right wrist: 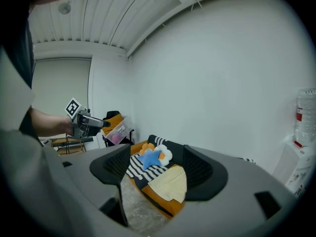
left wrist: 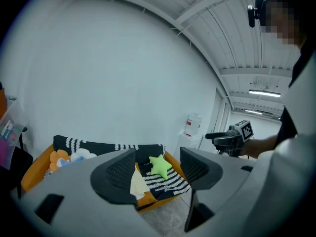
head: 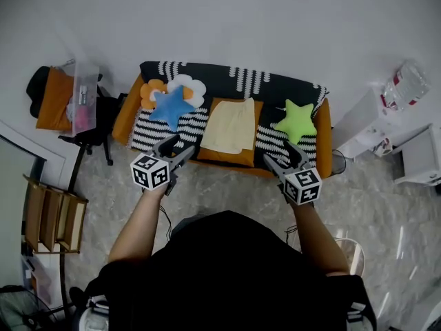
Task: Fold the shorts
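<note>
Shorts (head: 231, 125), pale yellow, lie mid-seat on the sofa (head: 122, 119), long axis running from its front edge to its backrest. Left hand-held gripper (head: 178, 147) and right hand-held gripper (head: 281, 155) flank their front end, jaws apart, empty, about equally near.

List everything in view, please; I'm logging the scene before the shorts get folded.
sofa: one, orange, against the wall
blanket: one, black-and-white striped, over the sofa
shorts: one, pale yellow, sofa middle
blue star cushion: one, blue, sofa left
green star cushion: one, green, sofa right
flower cushions: two, orange and white, behind blue star
left tongs: one, grey, open, before sofa
right tongs: one, grey, open, before sofa
</note>
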Available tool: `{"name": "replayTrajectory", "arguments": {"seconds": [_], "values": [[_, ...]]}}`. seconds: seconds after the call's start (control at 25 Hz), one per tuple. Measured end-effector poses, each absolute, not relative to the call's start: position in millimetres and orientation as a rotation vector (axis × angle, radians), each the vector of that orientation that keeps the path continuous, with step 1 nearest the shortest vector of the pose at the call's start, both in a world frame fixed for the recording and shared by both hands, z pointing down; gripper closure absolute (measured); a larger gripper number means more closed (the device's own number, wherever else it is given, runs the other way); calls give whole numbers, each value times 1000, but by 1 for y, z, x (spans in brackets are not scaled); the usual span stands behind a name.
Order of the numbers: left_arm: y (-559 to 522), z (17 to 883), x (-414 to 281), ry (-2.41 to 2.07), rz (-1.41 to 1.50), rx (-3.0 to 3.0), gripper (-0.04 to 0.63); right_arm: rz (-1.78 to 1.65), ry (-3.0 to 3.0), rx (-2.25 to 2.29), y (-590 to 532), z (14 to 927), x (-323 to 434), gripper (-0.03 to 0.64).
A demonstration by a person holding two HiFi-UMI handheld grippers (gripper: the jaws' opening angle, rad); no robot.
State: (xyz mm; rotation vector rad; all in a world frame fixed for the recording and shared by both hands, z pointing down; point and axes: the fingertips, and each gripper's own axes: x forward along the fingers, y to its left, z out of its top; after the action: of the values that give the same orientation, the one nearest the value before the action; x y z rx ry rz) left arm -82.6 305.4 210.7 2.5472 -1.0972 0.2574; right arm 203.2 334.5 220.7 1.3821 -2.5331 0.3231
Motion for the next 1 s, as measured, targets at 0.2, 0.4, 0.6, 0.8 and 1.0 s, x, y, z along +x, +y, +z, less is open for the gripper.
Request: {"name": "replayTrajectory", "arguments": {"seconds": [0.2, 0.4, 0.6, 0.8, 1.0], "values": [[297, 211, -79, -1083, 253, 2551, 299, 334, -2520, 1381, 328, 224, 206, 256], [279, 220, -80, -1073, 254, 2541, 298, 354, -2504, 1380, 313, 231, 208, 238], [245, 228, -85, -1053, 254, 2538, 298, 370, -2477, 1388, 288, 240, 205, 222], [205, 239, -89, -1013, 275, 2538, 295, 374, -2455, 1419, 251, 242, 201, 213], [160, 247, -92, -969, 290, 2536, 293, 392, -2428, 1445, 216, 245, 195, 207]]}}
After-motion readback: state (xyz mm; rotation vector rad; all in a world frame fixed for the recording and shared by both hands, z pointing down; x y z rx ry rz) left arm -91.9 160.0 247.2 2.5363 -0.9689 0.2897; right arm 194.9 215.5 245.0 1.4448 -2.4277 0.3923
